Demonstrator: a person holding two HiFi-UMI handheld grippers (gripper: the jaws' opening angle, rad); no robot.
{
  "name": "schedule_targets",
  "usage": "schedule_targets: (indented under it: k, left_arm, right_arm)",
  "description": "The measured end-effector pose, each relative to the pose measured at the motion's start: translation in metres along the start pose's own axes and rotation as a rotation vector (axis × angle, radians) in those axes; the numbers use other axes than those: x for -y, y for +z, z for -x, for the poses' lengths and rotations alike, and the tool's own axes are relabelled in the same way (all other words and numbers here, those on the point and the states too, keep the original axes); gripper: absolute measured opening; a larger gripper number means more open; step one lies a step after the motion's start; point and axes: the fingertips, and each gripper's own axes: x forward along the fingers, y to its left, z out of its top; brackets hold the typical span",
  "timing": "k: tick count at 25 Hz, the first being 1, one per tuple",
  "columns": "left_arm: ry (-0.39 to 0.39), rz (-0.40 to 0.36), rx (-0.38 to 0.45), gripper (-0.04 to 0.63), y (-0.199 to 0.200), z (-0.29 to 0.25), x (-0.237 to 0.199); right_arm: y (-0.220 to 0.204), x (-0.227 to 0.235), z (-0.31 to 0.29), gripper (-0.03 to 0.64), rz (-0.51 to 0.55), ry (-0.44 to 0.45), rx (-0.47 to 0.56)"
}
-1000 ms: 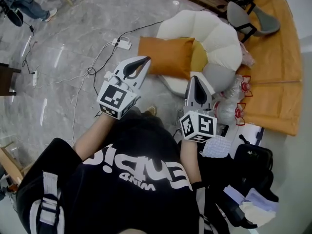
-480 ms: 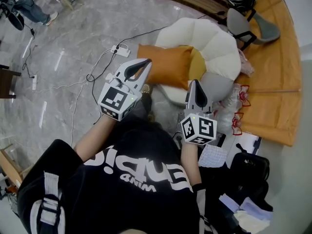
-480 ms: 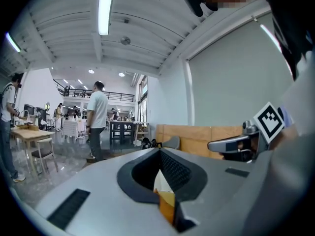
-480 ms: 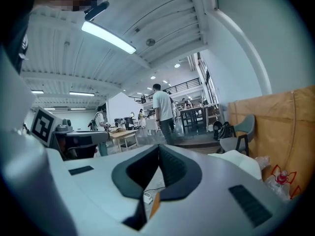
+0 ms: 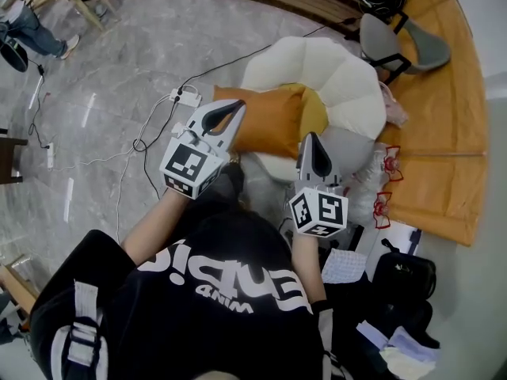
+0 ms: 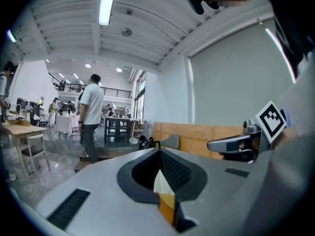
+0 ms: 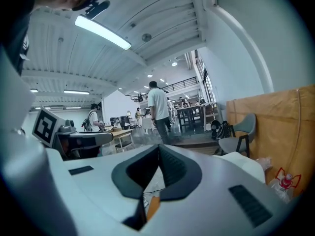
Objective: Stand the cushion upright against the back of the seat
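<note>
Orange fabric cushion (image 5: 269,121) lies flat on the cream petal-shaped seat (image 5: 348,77), centre frame, as your left gripper (image 5: 234,108) and right gripper (image 5: 311,139), fingers closed and empty, have drawn nearer; grasp pending.

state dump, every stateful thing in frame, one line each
Orange rectangular fabric cushion: lying flat across the seat, not yet upright.
Cream petal-shaped padded seat: back bare, cushion on its front part.
Left gripper: jaws shut, nothing held; tip overlaps the cushion's edge in the head view, contact unclear.
Right gripper: jaws shut, nothing held, beside the cushion.
Grey chair: upright, unoccupied.
</note>
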Motion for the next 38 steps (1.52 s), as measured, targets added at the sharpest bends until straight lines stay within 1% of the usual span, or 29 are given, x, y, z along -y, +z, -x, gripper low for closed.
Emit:
schedule_targets:
  k: [3, 7, 12, 15, 18, 21, 23, 27, 31, 32, 33, 34, 38]
  left_arm:
    - [-0.025, 0.010, -0.021, 0.008, -0.002, -0.028, -0.020]
    - [-0.058, 0.018, -0.027, 0.008, -0.001, -0.061, -0.047]
    - [-0.098, -0.005, -0.012, 0.008, 0.005, -0.096, -0.085]
    - [-0.130, 0.001, -0.016, 0.008, 0.006, -0.113, -0.099]
    - [-0.153, 0.020, -0.045, 0.008, 0.006, -0.129, -0.102]
    - [-0.169, 0.024, -0.050, 0.008, 0.004, -0.142, -0.100]
    - [-0.185, 0.016, -0.043, 0.008, 0.004, -0.150, -0.097]
    - [-0.217, 0.032, -0.075, 0.008, -0.001, -0.161, -0.088]
    - [-0.256, 0.018, -0.088, 0.012, -0.007, -0.174, -0.078]
    - [-0.257, 0.020, -0.093, 0.027, -0.008, -0.178, -0.077]
    - [-0.260, 0.027, -0.100, 0.058, -0.010, -0.182, -0.076]
    - [-0.265, 0.036, -0.111, 0.099, -0.014, -0.185, -0.074]
    - [-0.303, 0.039, -0.184, 0.111, -0.039, -0.197, -0.065]
  right_arm:
    - [0.003, 0.004, -0.031, 0.021, 0.002, -0.003, -0.014]
    - [0.010, 0.011, -0.071, 0.021, 0.012, -0.025, -0.034]
    - [0.023, 0.020, -0.109, 0.023, 0.007, -0.073, -0.038]
    - [0.026, 0.028, -0.118, 0.021, 0.004, -0.114, -0.042]
    - [0.022, 0.037, -0.121, 0.021, -0.006, -0.154, -0.062]
    - [0.020, 0.046, -0.123, 0.021, -0.012, -0.179, -0.078]
    - [0.019, 0.053, -0.125, 0.021, -0.013, -0.187, -0.083]
    - [0.015, 0.059, -0.127, 0.021, -0.021, -0.188, -0.085]
    - [0.013, 0.069, -0.132, 0.026, -0.042, -0.198, -0.068]
    - [0.011, 0.072, -0.134, 0.049, -0.052, -0.202, -0.070]
    - [0.006, 0.075, -0.135, 0.135, -0.065, -0.201, -0.077]
    - [0.001, 0.076, -0.137, 0.192, -0.079, -0.196, -0.089]
    - [-0.024, 0.080, -0.142, 0.195, -0.110, -0.163, -0.146]
